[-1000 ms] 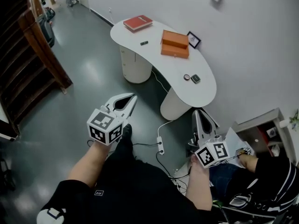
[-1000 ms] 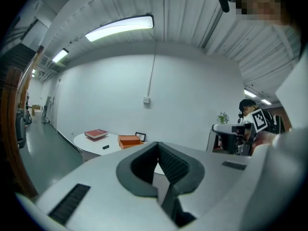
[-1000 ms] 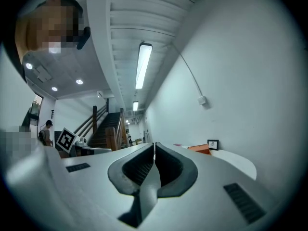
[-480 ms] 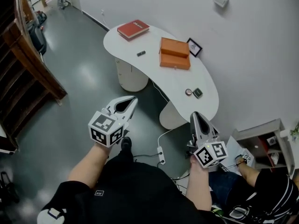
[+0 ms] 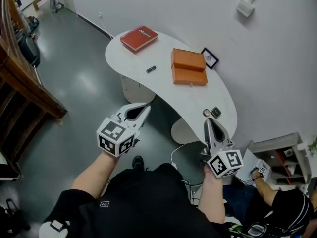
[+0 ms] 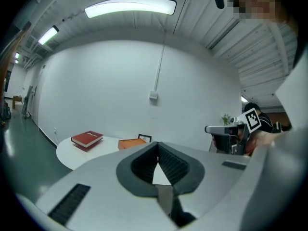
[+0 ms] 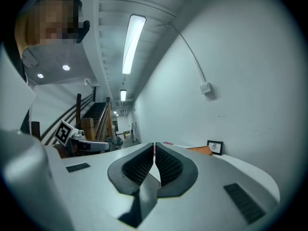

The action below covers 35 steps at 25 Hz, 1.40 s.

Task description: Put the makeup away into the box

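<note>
We hold both grippers on the near side of the white table (image 5: 195,98).

1. The left gripper (image 5: 146,106) is clenched. Its ribbed pads meet at the tips and nothing lies between them. It hangs over the floor, clear of the table's near edge.
2. The right gripper (image 5: 208,121) is also clenched and empty. In the head view its tips overlap the table's near edge toward the right end.

Task items on the table:
- The orange box (image 5: 188,67) sits at the table's middle, toward the far edge.
- A small dark stick-shaped item (image 5: 151,69) lies on the table between the box and the left end, apart from the box.
- A small round case (image 5: 206,113) and a dark square case (image 5: 216,112) lie side by side at the table's right end, just beyond the right gripper's tips.

Other items on the table:
- A red book (image 5: 139,38) lies at the left end.
- A small picture frame (image 5: 210,58) stands at the far edge, just beside the box.
</note>
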Each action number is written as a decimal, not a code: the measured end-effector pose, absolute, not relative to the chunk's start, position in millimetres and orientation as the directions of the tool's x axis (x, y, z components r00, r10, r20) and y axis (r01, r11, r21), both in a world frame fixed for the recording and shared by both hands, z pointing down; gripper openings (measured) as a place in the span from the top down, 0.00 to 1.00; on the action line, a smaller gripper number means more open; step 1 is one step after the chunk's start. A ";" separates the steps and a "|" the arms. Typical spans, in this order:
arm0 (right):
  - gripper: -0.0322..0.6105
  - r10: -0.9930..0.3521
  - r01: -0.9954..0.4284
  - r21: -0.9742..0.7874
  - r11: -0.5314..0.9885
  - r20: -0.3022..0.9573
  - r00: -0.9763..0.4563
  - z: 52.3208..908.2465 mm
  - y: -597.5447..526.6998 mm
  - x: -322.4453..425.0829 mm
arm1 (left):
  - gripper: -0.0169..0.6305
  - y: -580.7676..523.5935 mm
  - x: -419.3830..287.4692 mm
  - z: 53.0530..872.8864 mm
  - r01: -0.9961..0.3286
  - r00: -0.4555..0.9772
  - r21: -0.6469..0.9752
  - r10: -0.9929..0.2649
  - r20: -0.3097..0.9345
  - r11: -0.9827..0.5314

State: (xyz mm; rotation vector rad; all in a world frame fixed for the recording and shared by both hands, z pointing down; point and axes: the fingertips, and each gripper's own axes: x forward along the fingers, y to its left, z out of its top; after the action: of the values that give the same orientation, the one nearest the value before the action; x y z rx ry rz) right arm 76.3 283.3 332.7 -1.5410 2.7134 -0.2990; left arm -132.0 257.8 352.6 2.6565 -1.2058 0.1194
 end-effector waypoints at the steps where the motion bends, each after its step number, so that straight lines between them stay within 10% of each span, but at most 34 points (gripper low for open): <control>1: 0.89 -0.854 -0.854 -0.167 0.492 0.095 -0.511 334.2 279.0 75.4 | 0.95 250.6 -134.3 353.7 -0.749 0.663 0.172 -0.730 0.166 -0.640; 35: 0.89 -0.894 -0.910 -0.208 0.359 0.205 -0.399 404.1 71.5 235.5 | 0.95 13.6 46.0 381.4 -0.632 0.771 0.172 -0.589 0.243 -0.756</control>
State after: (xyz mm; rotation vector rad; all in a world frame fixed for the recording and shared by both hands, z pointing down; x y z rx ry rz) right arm 235.5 71.5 404.1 -1.7509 2.6354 -0.4636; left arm 46.0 13.6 381.4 2.7214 -0.9547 0.2536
